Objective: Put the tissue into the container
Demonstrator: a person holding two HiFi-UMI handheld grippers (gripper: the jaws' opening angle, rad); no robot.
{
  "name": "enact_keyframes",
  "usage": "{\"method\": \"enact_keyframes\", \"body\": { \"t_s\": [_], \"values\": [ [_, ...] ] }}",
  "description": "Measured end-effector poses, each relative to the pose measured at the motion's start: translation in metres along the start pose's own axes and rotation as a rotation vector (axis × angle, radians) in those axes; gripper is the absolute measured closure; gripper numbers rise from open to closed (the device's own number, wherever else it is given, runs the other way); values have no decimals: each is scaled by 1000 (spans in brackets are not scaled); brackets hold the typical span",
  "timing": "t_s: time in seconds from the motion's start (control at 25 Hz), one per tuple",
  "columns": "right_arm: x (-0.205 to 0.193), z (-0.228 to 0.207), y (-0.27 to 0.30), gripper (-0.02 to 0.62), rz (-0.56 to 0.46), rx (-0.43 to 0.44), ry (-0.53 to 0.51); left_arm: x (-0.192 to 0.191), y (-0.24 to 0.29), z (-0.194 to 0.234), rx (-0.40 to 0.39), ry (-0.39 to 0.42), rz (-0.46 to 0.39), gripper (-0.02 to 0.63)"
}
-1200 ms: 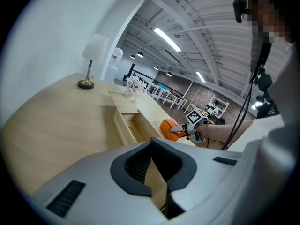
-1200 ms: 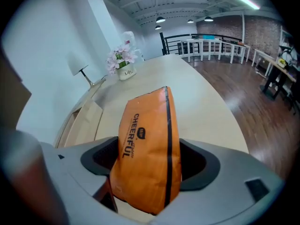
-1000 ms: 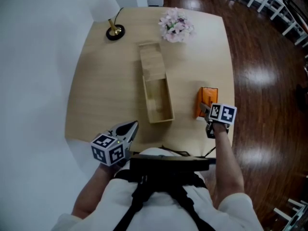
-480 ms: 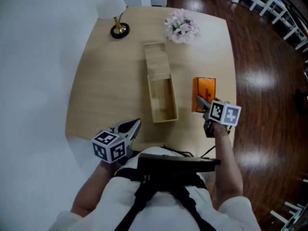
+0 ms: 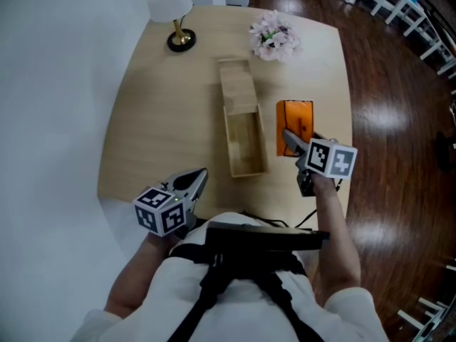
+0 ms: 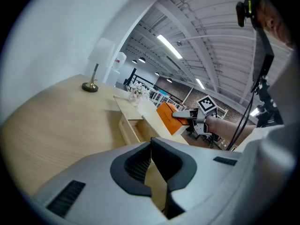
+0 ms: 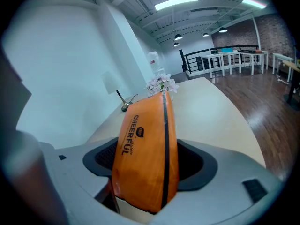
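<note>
My right gripper is shut on an orange tissue pack and holds it lifted above the table, just right of the open wooden box. In the right gripper view the pack stands on edge between the jaws, gripped at its near end. The box is long and narrow, with its lid slid toward the far end; the near half shows an empty inside. My left gripper hovers at the table's near edge with its jaws closed and nothing between them. From the left gripper view, the box and the held pack lie ahead.
A white table lamp stands at the far left corner of the round-cornered wooden table. A small bunch of pale flowers sits at the far side. Dark wooden floor lies to the right of the table.
My right gripper has lifted the orange pack and carried it forward and slightly left, toward the box. The left gripper has stayed near the table's front edge.
</note>
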State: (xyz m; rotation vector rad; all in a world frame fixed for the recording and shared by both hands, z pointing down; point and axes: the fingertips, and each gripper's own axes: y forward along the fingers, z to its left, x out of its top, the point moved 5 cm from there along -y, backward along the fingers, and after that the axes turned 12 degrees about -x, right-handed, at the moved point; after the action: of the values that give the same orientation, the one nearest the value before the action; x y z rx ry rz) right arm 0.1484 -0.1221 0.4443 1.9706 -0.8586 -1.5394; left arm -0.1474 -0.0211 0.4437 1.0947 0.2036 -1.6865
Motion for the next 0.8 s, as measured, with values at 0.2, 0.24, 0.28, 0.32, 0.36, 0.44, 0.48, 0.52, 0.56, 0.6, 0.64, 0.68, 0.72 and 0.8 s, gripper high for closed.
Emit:
{"method": "enact_keyframes", "body": {
  "t_s": [0.2,0.24,0.28,0.32,0.36,0.44,0.48,0.52,0.56,0.6,0.64,0.68,0.72,0.8],
  "values": [
    [-3,13,1,229,9,7,-17,1,-2,4,3,-3,-9,612],
    [-3,16,1,229,10,9,-20,2,-2,4,3,-4,-10,612],
    [-4,19,0,229,11,13,-24,2,-3,4,3,-4,-12,612],
    [-4,23,0,229,12,17,-29,2,-3,4,3,-5,-13,612],
    [-6,27,-1,229,13,22,-34,2,-3,4,1,-6,-14,612],
    [-9,35,0,230,20,33,-45,1,-3,3,-2,-8,-13,612],
    [-11,39,1,229,24,40,-50,1,-3,4,-4,-8,-13,612],
    [-13,43,2,230,29,46,-54,1,-3,4,-6,-9,-12,612],
    [-15,48,3,230,33,53,-58,1,-3,5,-8,-8,-12,612],
    [-17,52,5,230,38,59,-63,1,-3,5,-10,-8,-11,612],
    [-20,56,6,230,42,64,-68,1,-3,6,-12,-8,-11,612],
    [-22,60,7,230,46,69,-73,0,-3,6,-13,-8,-10,612],
    [-24,64,7,230,49,74,-77,0,-3,6,-14,-8,-10,612],
    [-26,72,8,230,56,88,-84,0,-4,6,-17,-10,-11,612]
  ]
}}
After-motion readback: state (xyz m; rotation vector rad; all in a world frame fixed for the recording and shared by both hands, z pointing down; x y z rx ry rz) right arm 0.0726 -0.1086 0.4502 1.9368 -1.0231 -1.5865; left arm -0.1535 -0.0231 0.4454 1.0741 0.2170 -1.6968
